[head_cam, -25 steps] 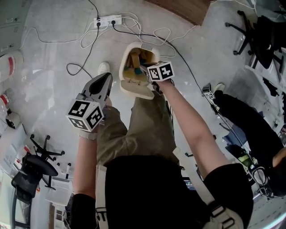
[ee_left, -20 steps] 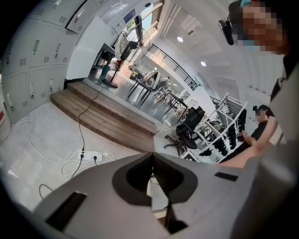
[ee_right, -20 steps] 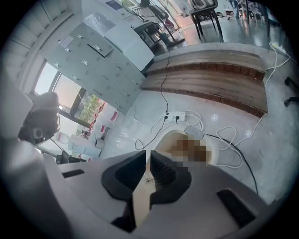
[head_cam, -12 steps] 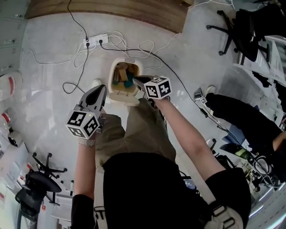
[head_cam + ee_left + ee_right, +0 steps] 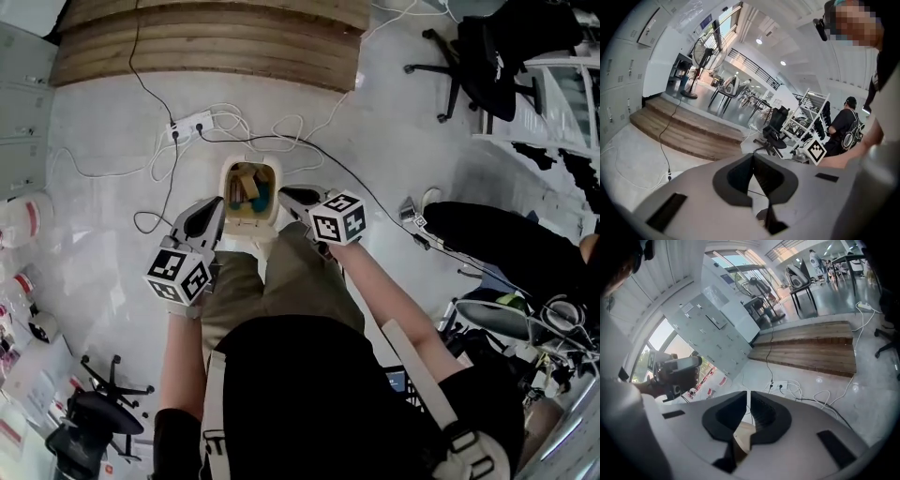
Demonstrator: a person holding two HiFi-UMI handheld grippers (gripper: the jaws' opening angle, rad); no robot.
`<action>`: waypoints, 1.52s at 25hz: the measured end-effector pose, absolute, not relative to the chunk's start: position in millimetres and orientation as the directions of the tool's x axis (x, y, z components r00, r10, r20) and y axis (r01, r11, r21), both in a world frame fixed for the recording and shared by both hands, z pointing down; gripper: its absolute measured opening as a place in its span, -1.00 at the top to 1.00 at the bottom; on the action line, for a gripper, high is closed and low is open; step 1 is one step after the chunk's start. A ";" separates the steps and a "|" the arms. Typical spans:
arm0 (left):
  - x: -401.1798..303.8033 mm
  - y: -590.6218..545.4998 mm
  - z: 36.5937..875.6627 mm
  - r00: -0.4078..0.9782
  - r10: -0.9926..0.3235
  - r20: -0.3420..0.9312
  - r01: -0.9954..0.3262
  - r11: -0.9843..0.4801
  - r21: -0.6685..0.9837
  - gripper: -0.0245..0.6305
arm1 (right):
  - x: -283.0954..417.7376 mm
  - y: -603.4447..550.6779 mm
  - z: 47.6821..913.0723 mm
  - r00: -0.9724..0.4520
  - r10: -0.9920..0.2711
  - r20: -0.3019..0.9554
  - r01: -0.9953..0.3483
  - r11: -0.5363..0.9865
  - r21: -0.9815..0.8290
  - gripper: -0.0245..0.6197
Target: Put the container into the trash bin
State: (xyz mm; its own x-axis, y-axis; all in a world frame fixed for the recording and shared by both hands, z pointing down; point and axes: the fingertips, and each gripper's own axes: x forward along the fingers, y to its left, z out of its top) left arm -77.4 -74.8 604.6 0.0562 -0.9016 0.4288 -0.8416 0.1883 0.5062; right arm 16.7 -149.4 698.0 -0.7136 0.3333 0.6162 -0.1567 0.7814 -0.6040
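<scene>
Left gripper (image 5: pixel 214 208): your jaws meet at the tips with nothing between them, and they point forward and downward.
Left marker cube (image 5: pixel 178 275): sits just behind those jaws, above your hand.
Left arm (image 5: pixel 176 366): runs nearly straight back from the jaws to your shoulder.
Right gripper (image 5: pixel 287 196): your jaws are drawn together to a thin slit and grip nothing, angled forward and downward.
Right marker cube (image 5: pixel 337 217): directly behind those jaws.
Right arm (image 5: pixel 386 302): stretches back and outward from the jaws.
Spacing: the two sets of jaws are side by side, near each other but apart.

Cream trash bin (image 5: pixel 246 229), khaki trousers (image 5: pixel 291 281), brown wooden step (image 5: pixel 206 42), grey floor (image 5: pixel 103 216).
</scene>
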 end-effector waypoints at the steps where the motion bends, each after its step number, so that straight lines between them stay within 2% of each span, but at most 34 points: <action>1: -74.1 -78.5 599.3 0.064 -0.903 0.424 -0.849 0.174 0.499 0.91 | 19.4 -152.0 688.1 -0.726 0.323 0.607 -0.156 0.782 -0.603 0.81; 19: -52.3 -114.0 490.2 0.167 -0.940 0.298 -0.918 -0.039 0.394 0.91 | 43.0 -176.0 531.1 -0.877 0.123 0.465 -0.145 0.854 -0.500 0.81; 38: -56.4 -123.4 389.7 0.275 -0.945 0.178 -0.937 -0.222 0.269 0.91 | 71.1 -177.8 407.1 -0.931 -0.166 0.325 -0.271 0.911 -0.312 0.81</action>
